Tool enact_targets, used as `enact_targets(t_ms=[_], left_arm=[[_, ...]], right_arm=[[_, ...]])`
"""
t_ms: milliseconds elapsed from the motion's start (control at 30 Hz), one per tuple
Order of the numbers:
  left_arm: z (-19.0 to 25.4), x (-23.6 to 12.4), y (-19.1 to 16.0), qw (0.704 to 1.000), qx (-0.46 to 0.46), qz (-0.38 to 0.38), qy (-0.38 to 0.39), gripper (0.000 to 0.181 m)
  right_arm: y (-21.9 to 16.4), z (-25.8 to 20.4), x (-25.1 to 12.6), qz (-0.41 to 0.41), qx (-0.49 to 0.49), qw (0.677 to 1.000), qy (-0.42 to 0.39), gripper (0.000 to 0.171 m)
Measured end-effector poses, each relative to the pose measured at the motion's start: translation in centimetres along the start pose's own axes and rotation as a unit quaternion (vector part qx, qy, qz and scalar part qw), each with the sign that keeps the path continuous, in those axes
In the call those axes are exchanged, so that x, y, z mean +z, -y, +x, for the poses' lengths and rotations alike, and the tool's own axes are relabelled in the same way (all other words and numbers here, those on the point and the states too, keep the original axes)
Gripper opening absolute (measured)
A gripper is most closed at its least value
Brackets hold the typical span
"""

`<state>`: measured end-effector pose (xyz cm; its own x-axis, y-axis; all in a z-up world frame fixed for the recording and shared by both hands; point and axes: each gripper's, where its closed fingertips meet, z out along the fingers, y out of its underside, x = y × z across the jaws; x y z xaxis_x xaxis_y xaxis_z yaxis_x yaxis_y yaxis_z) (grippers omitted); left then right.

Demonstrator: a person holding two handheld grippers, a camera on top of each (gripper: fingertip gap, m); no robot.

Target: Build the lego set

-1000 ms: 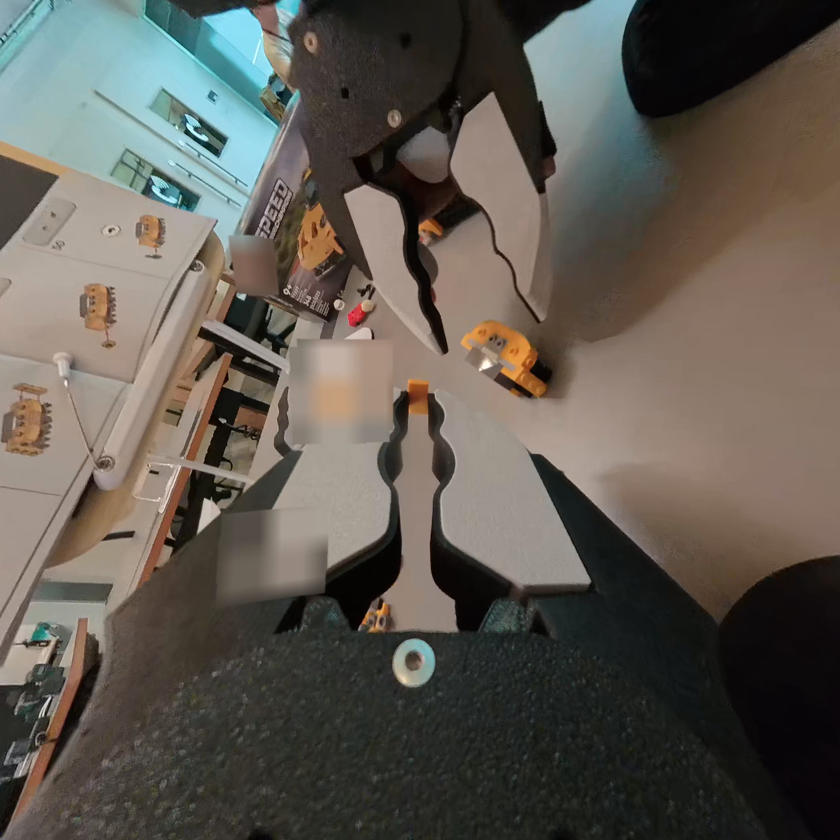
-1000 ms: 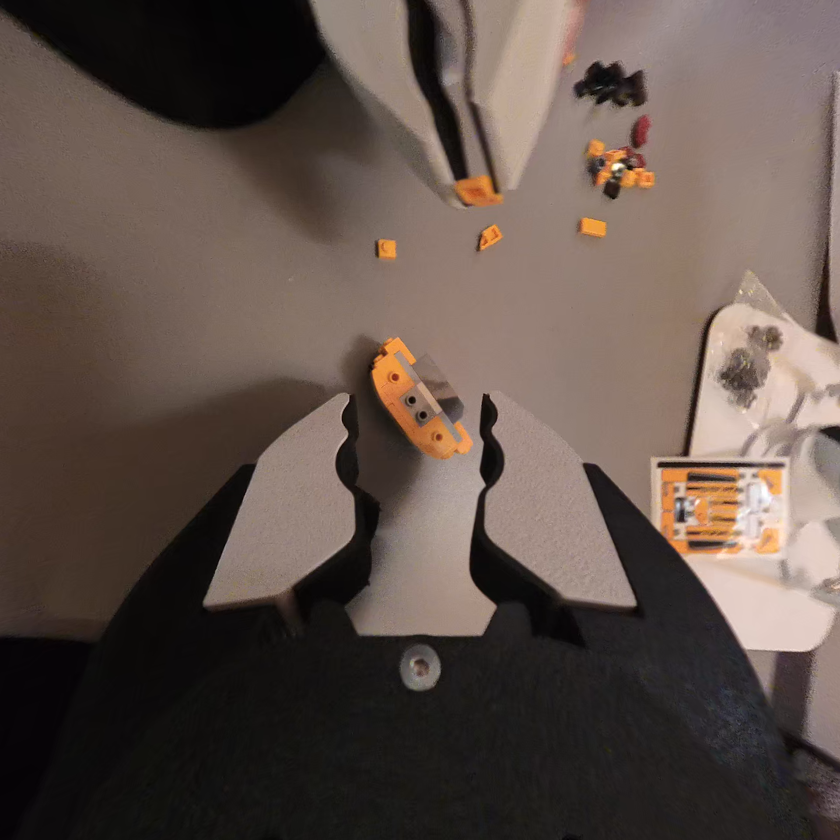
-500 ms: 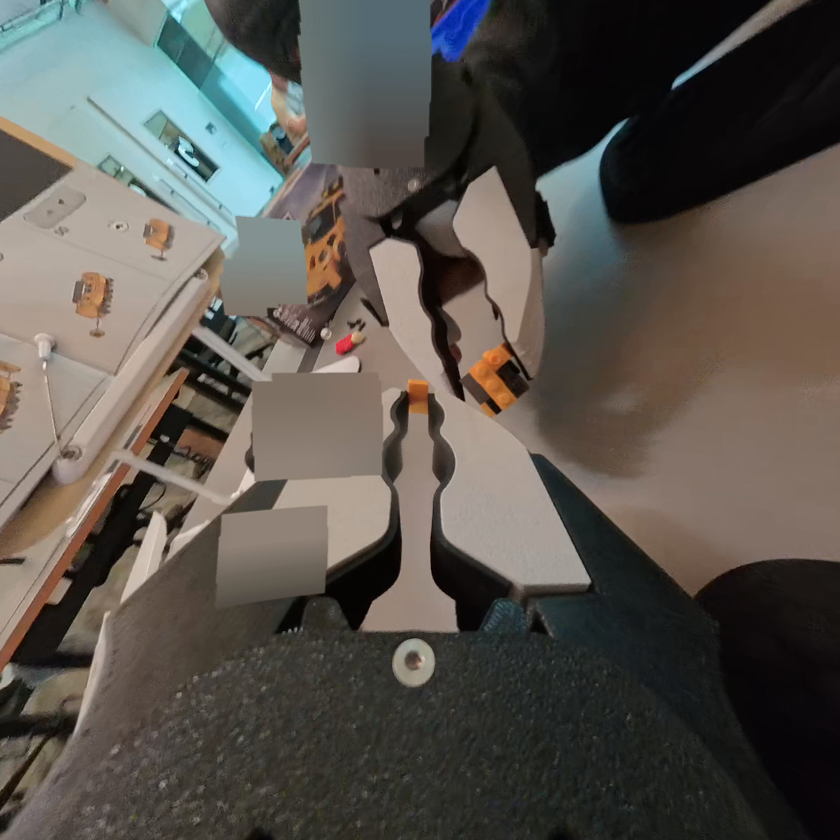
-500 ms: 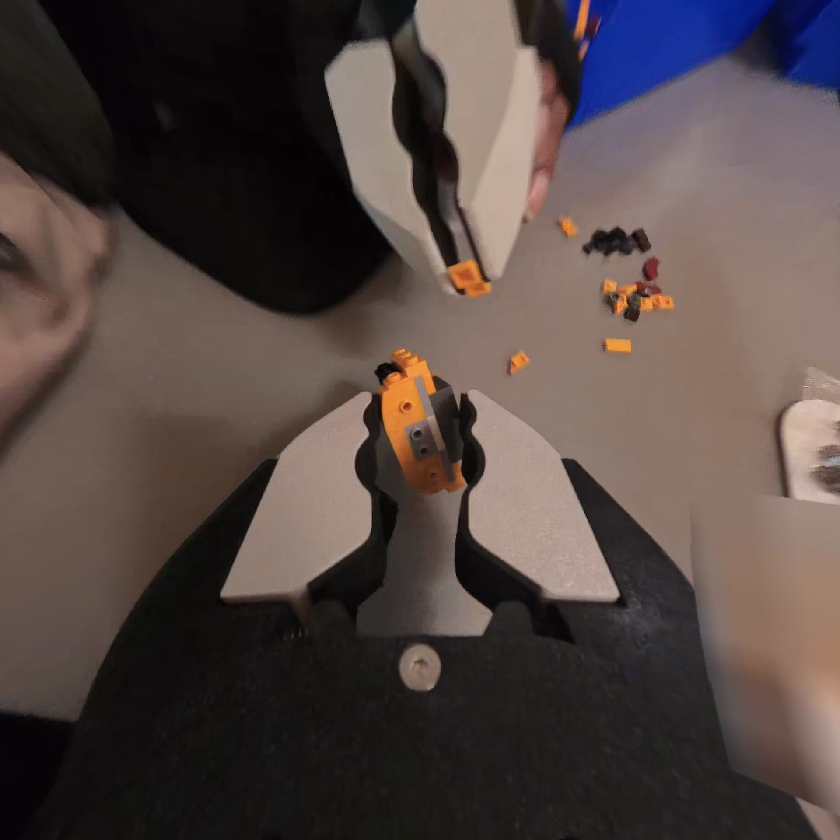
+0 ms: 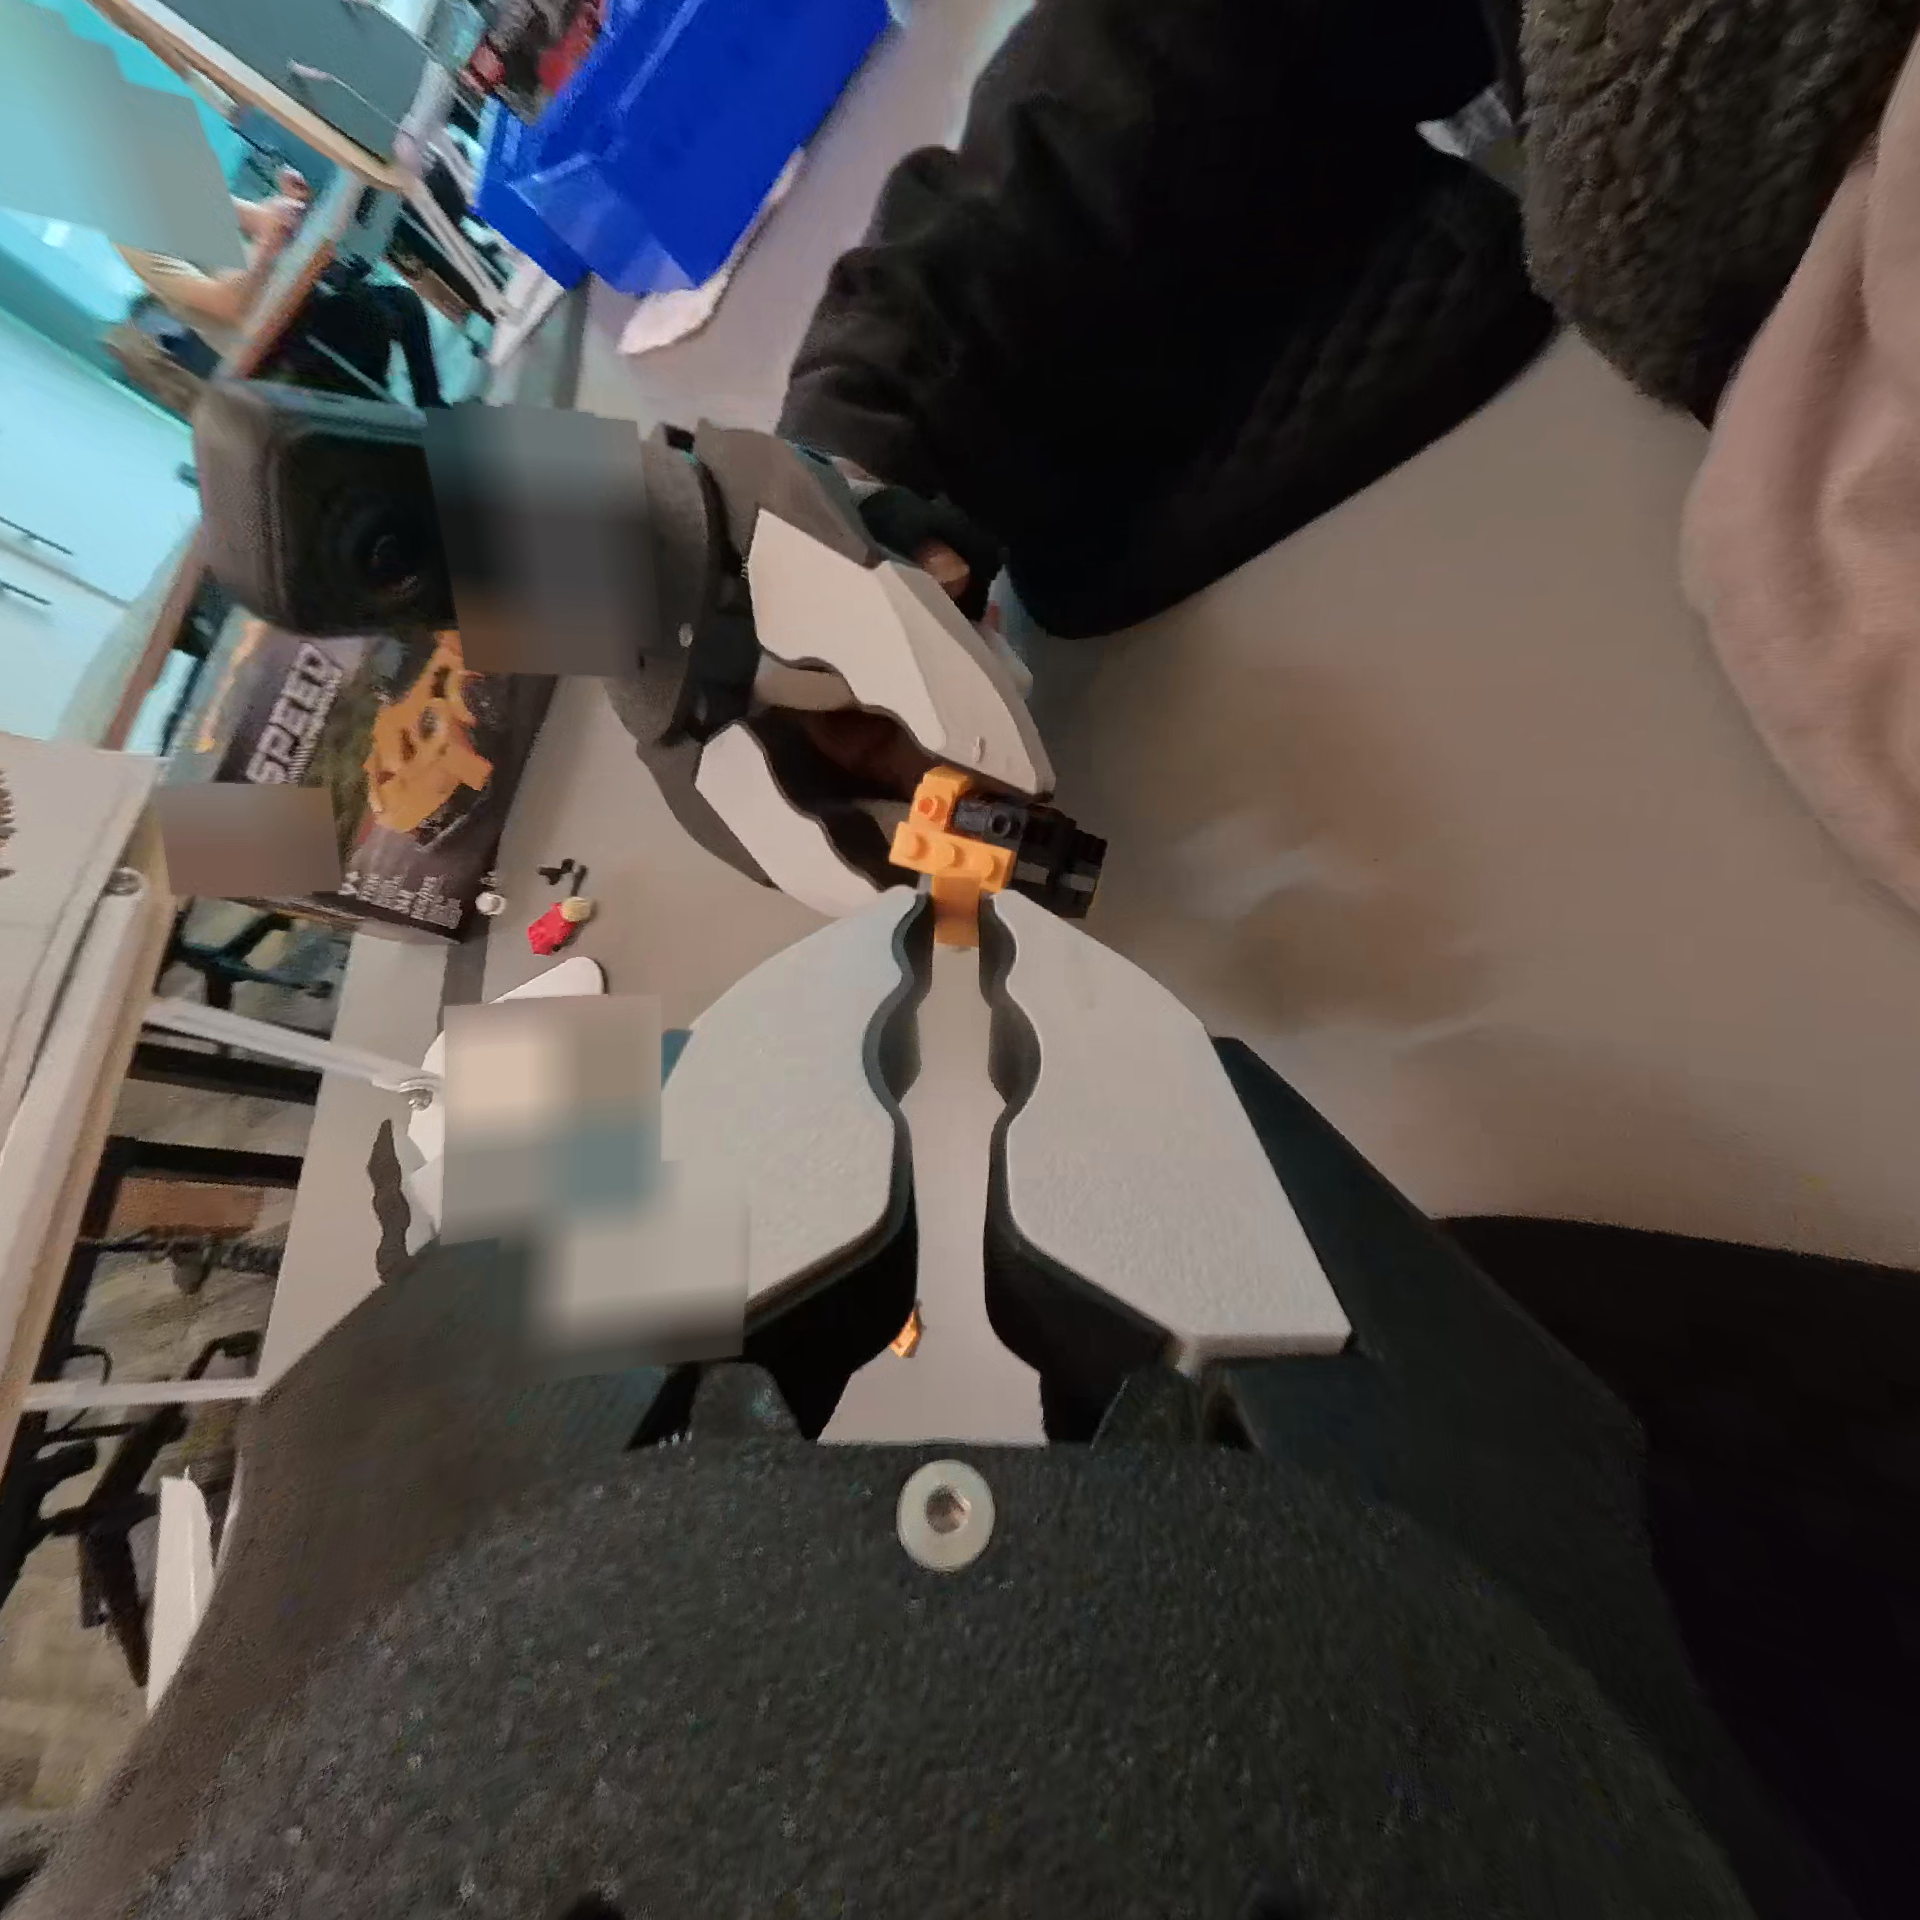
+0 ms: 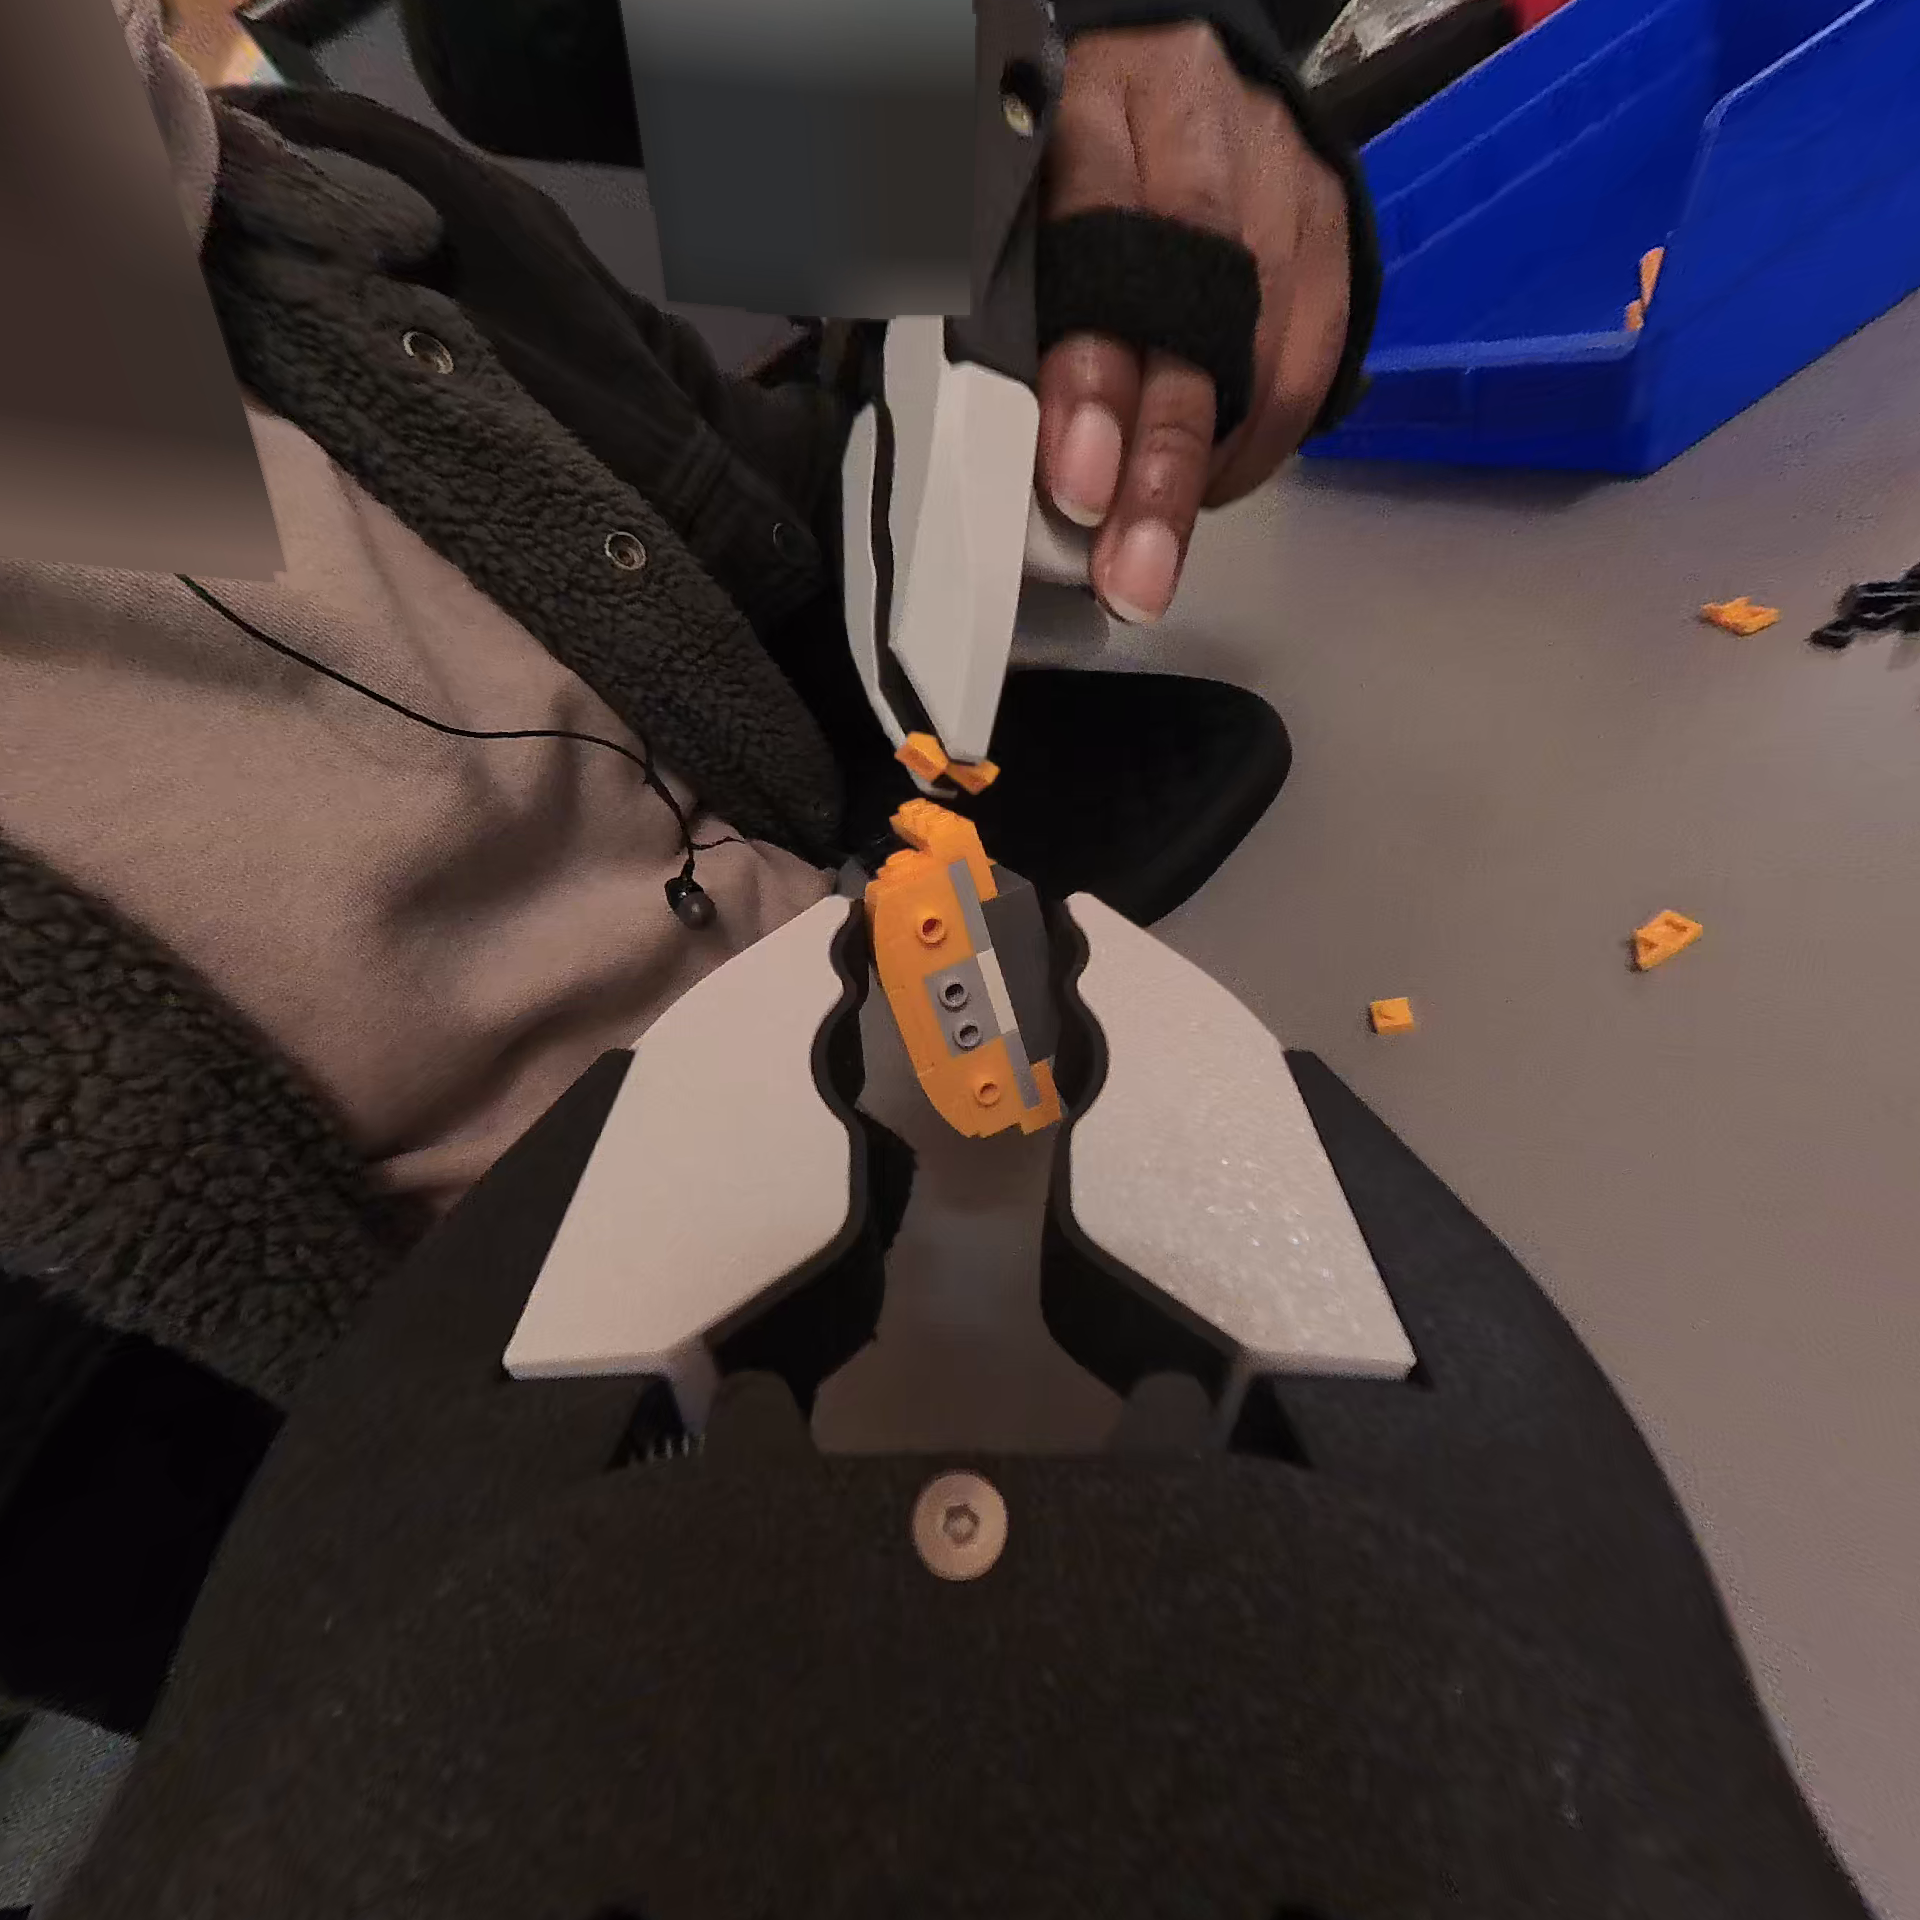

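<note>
My right gripper [image 6: 961, 940] is shut on an orange, grey and black lego assembly [image 6: 951, 997] and holds it up in the air, close to a person's chest. My left gripper [image 5: 954, 914] is shut on a small orange lego piece [image 5: 954, 912]. In the left wrist view the piece's tip meets the assembly [image 5: 987, 847] held in the right gripper [image 5: 940, 821]. In the right wrist view the left gripper [image 6: 940, 764] comes down from above, and its orange piece [image 6: 943, 764] sits just over the assembly's top end.
Loose orange pieces [image 6: 1662, 935] and black pieces [image 6: 1870, 613] lie on the grey table [image 6: 1558, 1143] at the right. A blue bin [image 6: 1621, 260] stands at the back right. The lego box [image 5: 416, 769] and a red piece [image 5: 551, 925] lie at the left.
My right gripper closed on the assembly and lifted it off the table toward the person. My left gripper brought its orange piece up to the assembly.
</note>
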<state>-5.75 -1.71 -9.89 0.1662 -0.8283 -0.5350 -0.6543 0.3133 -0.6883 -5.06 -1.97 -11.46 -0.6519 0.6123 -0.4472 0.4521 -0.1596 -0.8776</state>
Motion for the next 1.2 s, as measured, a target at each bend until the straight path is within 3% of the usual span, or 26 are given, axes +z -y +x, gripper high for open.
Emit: enact_targets(t_ms=[467, 767, 1200], left_arm=[[0.1, 1.5, -0.1, 0.972, 0.019, -0.135, -0.189, 0.008], [0.3, 1.5, -0.3, 0.948, 0.045, -0.204, -0.24, 0.008], [-1.8, 0.7, 0.5, 0.945, 0.024, -0.209, -0.25, 0.008]], right_arm=[[-1.1, 0.3, 0.5, -0.019, 0.015, 1.0, 0.005, 0.033], [-1.0, 0.0, 0.4, -0.013, 0.01, 1.0, 0.011, 0.033], [1.4, -0.1, -0.5, 0.077, 0.044, 0.996, 0.028, 0.033]])
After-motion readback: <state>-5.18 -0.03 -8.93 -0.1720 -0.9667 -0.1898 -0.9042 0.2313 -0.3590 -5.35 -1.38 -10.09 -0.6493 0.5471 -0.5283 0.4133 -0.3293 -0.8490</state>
